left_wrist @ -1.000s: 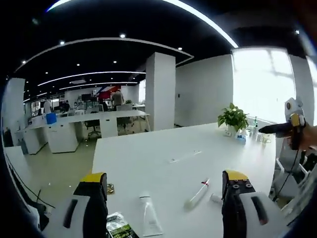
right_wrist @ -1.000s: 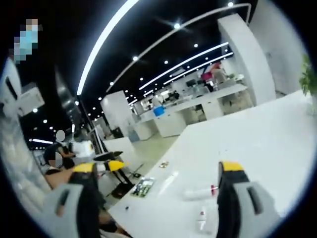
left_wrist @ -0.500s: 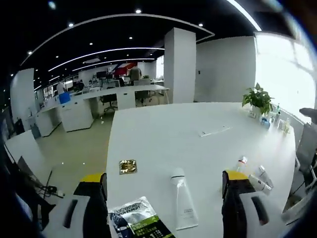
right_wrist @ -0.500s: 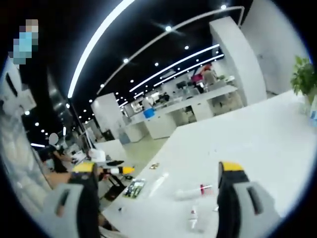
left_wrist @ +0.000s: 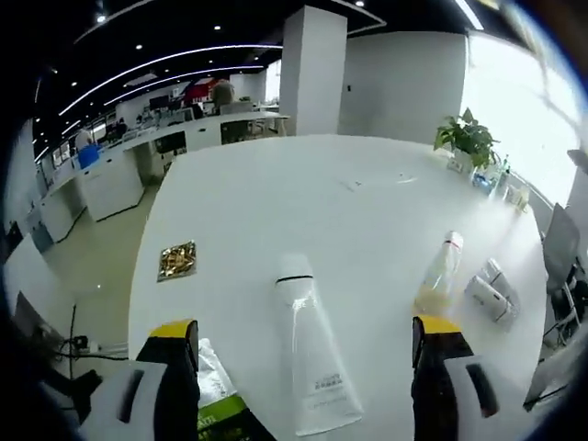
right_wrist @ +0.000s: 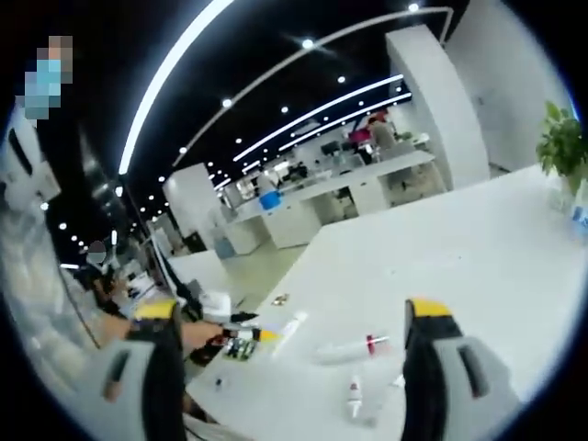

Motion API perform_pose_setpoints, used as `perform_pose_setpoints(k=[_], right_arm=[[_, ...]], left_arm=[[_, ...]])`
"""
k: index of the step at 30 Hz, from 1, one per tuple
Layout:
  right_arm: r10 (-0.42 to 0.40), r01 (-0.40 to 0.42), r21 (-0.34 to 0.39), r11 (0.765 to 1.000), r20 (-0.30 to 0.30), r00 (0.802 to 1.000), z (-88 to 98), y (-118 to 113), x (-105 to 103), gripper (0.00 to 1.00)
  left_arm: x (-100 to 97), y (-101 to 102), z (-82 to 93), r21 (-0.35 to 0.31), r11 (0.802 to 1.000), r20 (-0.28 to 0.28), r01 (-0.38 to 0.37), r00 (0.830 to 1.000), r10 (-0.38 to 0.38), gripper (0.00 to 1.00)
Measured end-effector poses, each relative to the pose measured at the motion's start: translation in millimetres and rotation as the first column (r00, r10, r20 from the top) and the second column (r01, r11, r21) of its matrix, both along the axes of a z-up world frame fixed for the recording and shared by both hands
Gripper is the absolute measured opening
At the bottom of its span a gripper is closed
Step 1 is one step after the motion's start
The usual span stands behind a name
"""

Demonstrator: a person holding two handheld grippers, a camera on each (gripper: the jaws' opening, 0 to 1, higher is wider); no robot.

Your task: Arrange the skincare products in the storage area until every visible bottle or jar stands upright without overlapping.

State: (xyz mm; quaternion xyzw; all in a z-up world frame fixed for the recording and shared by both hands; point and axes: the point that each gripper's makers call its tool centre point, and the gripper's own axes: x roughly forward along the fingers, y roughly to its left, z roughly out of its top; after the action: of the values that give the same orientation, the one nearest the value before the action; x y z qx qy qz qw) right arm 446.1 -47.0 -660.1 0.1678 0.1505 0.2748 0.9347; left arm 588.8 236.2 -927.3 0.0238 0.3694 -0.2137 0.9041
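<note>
While both views are held above a large white worktop [left_wrist: 276, 202], the left hand-held gripper [left_wrist: 303, 367] is seen at the bottom of its view with jaws spread wide and nothing between them. A white tube [left_wrist: 308, 358] is laid flat at lower centre between those jaws, and a slim clear bottle with a red-banded cap [left_wrist: 438, 274] is laid on its side at centre right. Two small white bottles [left_wrist: 490, 292] are laid just beside it, a gold sachet [left_wrist: 175, 260] at centre left, and a green-printed packet [left_wrist: 216, 404] at the lower left. A potted plant [left_wrist: 467, 138] is stood at the upper right. The right hand-held gripper [right_wrist: 294, 367] is likewise held wide and empty; the same products [right_wrist: 344, 349] are seen small at lower centre.
</note>
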Motion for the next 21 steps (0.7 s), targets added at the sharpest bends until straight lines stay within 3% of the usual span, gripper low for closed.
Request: perform_pose_setpoints(k=[3, 7, 9, 13, 17, 21], right_arm=[[-0.010, 0.010, -0.005, 1.000, -0.003, 1.000, -1.0, -3.8, -3.6, 0.99], [-0.033, 0.033, -0.012, 0.999, -0.022, 0.999, -5.5, -9.3, -7.6, 0.99], [-0.041, 0.041, -0.014, 0.999, -0.026, 0.999, -7.2, -10.8, -8.7, 0.99], [-0.047, 0.047, -0.009, 0.999, -0.026, 0.999, -6.8, -9.4, -10.3, 0.99], [-0.044, 0.044, -0.028, 0.999, -0.026, 0.999, -9.1, -8.2, -13.7, 0.99], [-0.051, 0.050, -0.027, 0.998, -0.036, 0.998, -13.3, -10.8, -16.1, 0.99]], left_arm=[[7.9, -5.7, -13.2, -0.022, 1.000, -0.031, -0.018, 0.999, 0.017, 0.99], [10.3, -1.8, -31.6, 0.052, 0.999, -0.072, 0.001, 0.997, 0.003, 0.96], [8.6, 0.8, -37.9, 0.104, 0.994, -0.082, 0.035, 0.996, -0.026, 0.89], [1.2, -1.7, -44.2, 0.121, 0.991, -0.110, 0.052, 0.993, -0.038, 0.80], [-4.9, -0.4, -51.7, 0.150, 0.987, -0.130, 0.057, 0.991, -0.038, 0.61], [-2.8, -1.5, -49.6, 0.132, 0.991, -0.117, 0.031, 0.993, -0.016, 0.58]])
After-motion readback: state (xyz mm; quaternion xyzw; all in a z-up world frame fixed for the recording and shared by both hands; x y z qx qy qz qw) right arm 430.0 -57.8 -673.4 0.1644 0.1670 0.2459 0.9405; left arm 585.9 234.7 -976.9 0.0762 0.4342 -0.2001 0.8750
